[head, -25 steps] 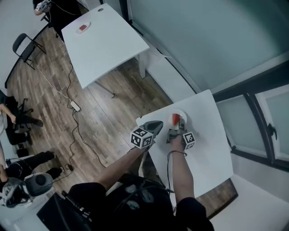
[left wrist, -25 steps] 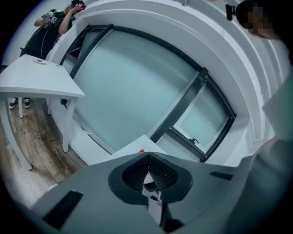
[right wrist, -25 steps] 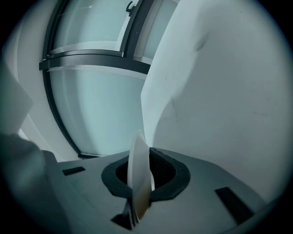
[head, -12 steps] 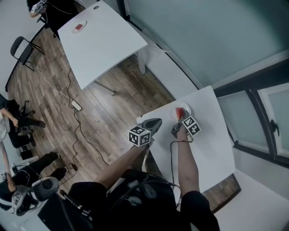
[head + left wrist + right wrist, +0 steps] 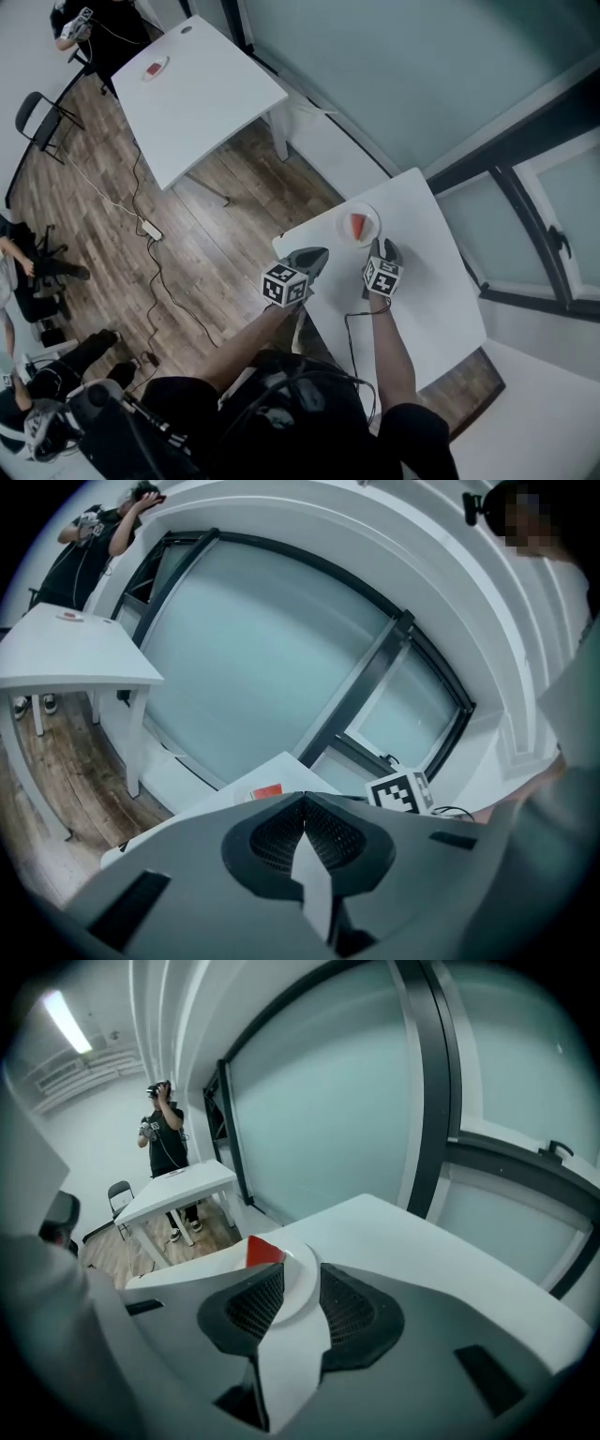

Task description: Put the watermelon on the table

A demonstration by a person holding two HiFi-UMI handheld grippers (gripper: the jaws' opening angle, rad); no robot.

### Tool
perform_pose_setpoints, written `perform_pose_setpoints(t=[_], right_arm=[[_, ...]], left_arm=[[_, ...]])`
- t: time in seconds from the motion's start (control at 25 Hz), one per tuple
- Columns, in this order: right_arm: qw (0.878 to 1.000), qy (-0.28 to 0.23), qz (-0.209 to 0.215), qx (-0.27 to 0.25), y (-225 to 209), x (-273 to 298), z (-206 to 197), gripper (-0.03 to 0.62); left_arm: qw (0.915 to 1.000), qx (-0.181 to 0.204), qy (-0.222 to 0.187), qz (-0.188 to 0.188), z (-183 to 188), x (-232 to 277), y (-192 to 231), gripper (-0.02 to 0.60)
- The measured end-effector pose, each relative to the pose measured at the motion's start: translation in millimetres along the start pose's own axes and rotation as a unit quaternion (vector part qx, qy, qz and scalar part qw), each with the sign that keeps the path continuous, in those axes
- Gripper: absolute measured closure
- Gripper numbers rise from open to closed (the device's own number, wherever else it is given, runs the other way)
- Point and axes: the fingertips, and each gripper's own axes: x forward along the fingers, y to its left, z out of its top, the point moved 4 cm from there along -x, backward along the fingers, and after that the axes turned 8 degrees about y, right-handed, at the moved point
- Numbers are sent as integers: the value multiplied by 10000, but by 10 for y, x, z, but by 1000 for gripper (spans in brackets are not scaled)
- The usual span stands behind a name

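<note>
Looking down through the head view, I am finding the red, wedge-shaped slice of watermelon (image 5: 358, 225) lying on a small round white plate (image 5: 369, 216). That plate is sitting on the square white table (image 5: 427, 291), near its upper left edge in the frame.

The right tongs (image 5: 383, 248) are hovering just below and a touch right of the plate, pointing up the frame toward it. So the watermelon is lying ahead of them and slightly to the left. The right gripper view is showing the same thing: the red wedge is sitting at the upper left of the gap, beyond the tips, with the plate's rim curving across behind the jaws. Those jaws have just been opening and are standing wide, with nothing pinched between the pads and the watermelon apart from them.

The left tongs (image 5: 317, 254) are hanging near the table's left edge, farther from the plate. Their jaws are pressing together on nothing, as the left gripper view is showing. The right hand is therefore the nearer one.

The slice is looking flat-faced, bright red and roughly triangular, with one corner pointing up in the right gripper view. I am not making out rind or seeds at this size, nor which way its long side is running.

I am judging the placing as done, and any coming move as a pull straight back, clear of the plate's rim.
</note>
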Motion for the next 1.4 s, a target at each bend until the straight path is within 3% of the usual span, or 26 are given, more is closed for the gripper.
perform_pose_setpoints(t=[0.12,0.32,0.52,0.6,0.72,0.92,1.08,1.4], right_arm=[[9984,-453,36,-337,72,-589,-43,522],[9888,-1107,185,-985,245,-1649,-317,582],[9831,-1291,712,-1084,486,-2521,-808,582],[9835,-1245,943,-917,565,-2751,-1050,583],[9815,-1090,1187,-1034,695,-2910,-1346,582],[9748,-1367,1241,-1251,815,-3224,-1363,582],[9747,-1595,1132,-1084,849,-3391,-1240,582],[9750,-1580,1228,-965,1085,-3502,-1197,582]], left_arm=[[9992,378,36,79,-88,-131,-250,578],[9947,998,9,257,-391,-505,-773,578],[9898,1354,-128,432,-835,-913,-1311,578],[9913,1269,-252,248,-1043,-1042,-1542,578],[9932,1083,-387,-197,-1233,-1155,-1764,578],[9855,1657,-357,80,-1209,-1358,-1893,578],[9718,2330,-332,141,-1165,-1423,-1954,578],[9690,2462,-190,109,-1256,-1640,-1976,578]])
